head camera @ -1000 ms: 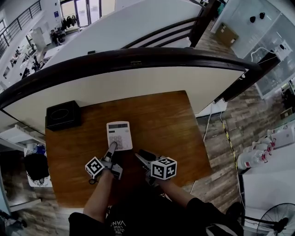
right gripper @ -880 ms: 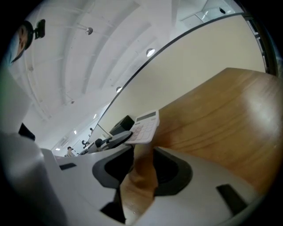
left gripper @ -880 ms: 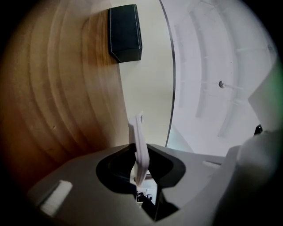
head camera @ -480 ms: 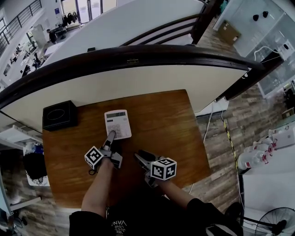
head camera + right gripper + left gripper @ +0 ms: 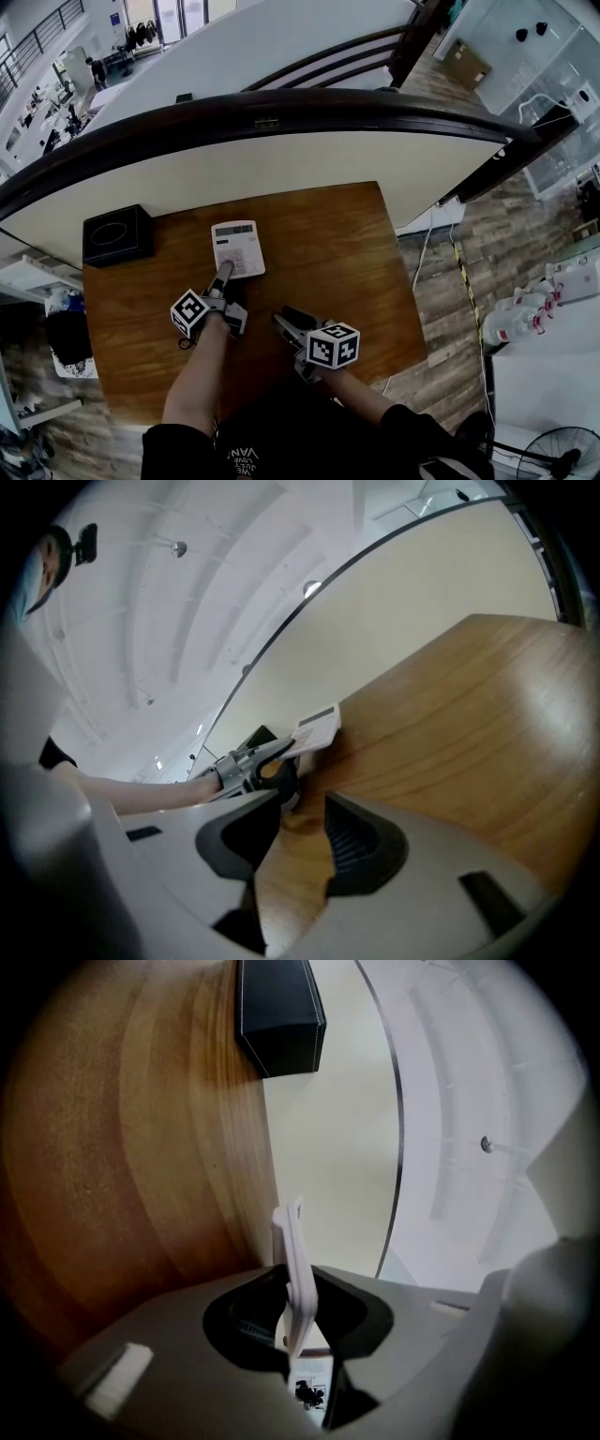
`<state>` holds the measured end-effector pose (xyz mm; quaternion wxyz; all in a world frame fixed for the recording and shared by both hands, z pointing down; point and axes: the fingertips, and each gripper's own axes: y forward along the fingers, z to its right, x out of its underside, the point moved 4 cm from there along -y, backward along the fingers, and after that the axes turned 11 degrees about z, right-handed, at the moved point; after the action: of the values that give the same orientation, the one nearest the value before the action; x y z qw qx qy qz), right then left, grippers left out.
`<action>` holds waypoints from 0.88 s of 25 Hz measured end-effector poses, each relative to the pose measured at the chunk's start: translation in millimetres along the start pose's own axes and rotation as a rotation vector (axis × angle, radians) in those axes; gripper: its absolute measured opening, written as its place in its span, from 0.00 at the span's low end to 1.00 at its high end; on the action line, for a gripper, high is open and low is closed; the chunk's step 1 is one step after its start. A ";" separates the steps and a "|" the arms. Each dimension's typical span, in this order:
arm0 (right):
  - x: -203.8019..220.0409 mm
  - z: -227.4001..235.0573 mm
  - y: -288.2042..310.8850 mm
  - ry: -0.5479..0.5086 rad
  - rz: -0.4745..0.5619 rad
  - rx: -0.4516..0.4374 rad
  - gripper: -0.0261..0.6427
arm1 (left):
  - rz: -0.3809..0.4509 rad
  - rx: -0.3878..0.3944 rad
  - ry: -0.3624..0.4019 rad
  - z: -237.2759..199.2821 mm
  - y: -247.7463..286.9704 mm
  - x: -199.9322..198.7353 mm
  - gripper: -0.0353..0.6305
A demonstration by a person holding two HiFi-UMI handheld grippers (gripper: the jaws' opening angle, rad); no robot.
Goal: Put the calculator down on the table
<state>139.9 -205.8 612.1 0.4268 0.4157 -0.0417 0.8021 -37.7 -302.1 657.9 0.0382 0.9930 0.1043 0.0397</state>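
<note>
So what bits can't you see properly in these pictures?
- Keys on the calculator: too small to read in the head view; the left gripper view shows it only edge-on.
- Whether the calculator touches the table: unclear from above; the left tool covers its near edge.
- The box: cut off by the top edge in the left gripper view; its top is too dark in the head view.

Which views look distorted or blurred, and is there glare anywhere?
Head view: strong fisheye bends the partition into an arc, but the calculator is sharp. Left gripper view: dark corners, calculator soft. Right gripper view: pale sheen on the table.
</note>
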 end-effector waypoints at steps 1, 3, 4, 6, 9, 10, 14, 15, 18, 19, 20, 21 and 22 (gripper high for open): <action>-0.1 0.3 0.3 0.002 0.000 -0.001 0.22 | 0.003 -0.009 -0.002 -1.8 0.5 -0.6 0.16; 0.4 0.5 1.6 0.003 -0.001 -0.003 0.22 | 0.004 -0.020 -0.004 -3.4 1.5 -1.5 0.16; 1.0 0.5 2.4 0.004 -0.002 -0.004 0.22 | 0.002 -0.027 -0.002 -4.1 2.1 -1.9 0.16; 2.2 0.7 3.5 0.005 -0.003 -0.006 0.22 | -0.001 -0.047 -0.005 -6.0 4.0 -2.3 0.16; 2.5 0.5 4.0 0.005 -0.004 -0.009 0.22 | 0.007 -0.103 -0.044 -8.8 6.1 -1.2 0.16; 2.5 0.1 4.1 0.004 -0.005 -0.010 0.22 | 0.004 -0.120 -0.052 -9.2 6.2 -0.5 0.16; 2.5 -0.7 4.0 0.002 -0.007 -0.011 0.22 | -0.015 -0.157 -0.024 -8.9 6.4 1.3 0.17; 2.5 -0.3 3.8 0.000 -0.008 -0.010 0.22 | -0.018 -0.159 -0.021 -8.7 6.8 1.9 0.18; 3.4 0.3 3.5 -0.003 -0.014 -0.008 0.22 | -0.029 -0.165 -0.015 -5.9 7.8 3.1 0.22; 3.9 0.0 3.5 -0.003 -0.015 -0.007 0.22 | -0.031 -0.167 -0.011 -4.7 8.1 3.1 0.24; 4.4 -0.4 3.5 -0.003 -0.016 -0.007 0.22 | -0.031 -0.168 -0.007 -3.8 8.4 3.0 0.26; 4.8 -0.9 3.5 -0.003 -0.017 -0.007 0.22 | -0.028 -0.168 -0.006 -3.1 8.7 2.8 0.29; 5.2 -1.4 3.6 -0.004 -0.017 -0.008 0.22 | -0.024 -0.167 -0.006 -2.5 8.9 2.4 0.30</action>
<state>134.9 -204.1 615.9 0.4353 0.4158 -0.0421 0.7974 -33.8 -310.1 661.3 0.1216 0.9852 0.1124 0.0450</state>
